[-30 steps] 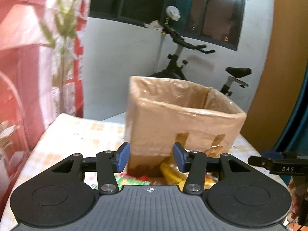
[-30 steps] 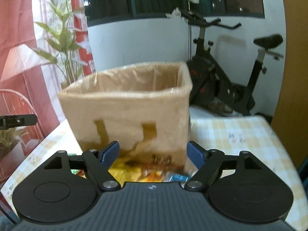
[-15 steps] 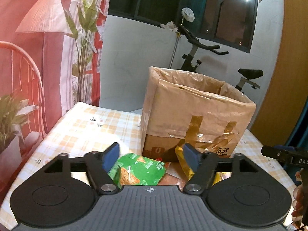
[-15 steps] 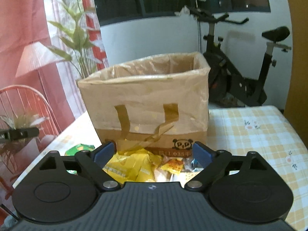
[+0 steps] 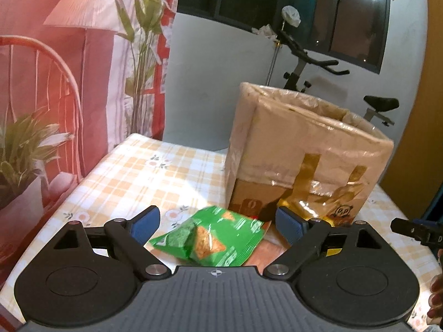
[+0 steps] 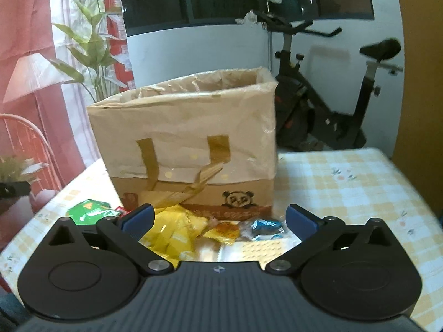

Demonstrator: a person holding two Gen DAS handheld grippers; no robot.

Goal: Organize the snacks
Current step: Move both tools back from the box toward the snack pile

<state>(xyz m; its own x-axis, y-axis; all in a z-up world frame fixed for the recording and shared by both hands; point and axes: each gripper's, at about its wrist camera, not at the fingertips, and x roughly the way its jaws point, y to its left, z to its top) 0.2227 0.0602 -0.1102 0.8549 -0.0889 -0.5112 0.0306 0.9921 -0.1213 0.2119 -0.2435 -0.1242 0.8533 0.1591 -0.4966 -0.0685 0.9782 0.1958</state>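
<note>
A tall brown paper bag (image 5: 304, 160) (image 6: 188, 144) lined with clear plastic stands on the checked tablecloth. In front of it lie loose snack packets. My left gripper (image 5: 218, 222) hovers over a green chip packet (image 5: 213, 238), jaws still opening, pads clear of it. The right gripper (image 6: 218, 221) is also opening, above a yellow packet (image 6: 174, 232), a small orange packet (image 6: 223, 229) and a blue wrapped sweet (image 6: 264, 228); nothing sits between its pads. The green packet (image 6: 88, 210) shows at the left of the right wrist view.
The table (image 5: 138, 171) has a yellow checked cloth; its left edge drops toward a potted plant (image 5: 19, 149) and a red chair (image 5: 41, 63). An exercise bike (image 6: 332, 105) stands behind the table. The other gripper's tip (image 5: 415, 232) shows at the right.
Both grippers have pulled back and sunk away from the bag, and their jaws have spread wider. The snack packets in front of the bag have come into view.
</note>
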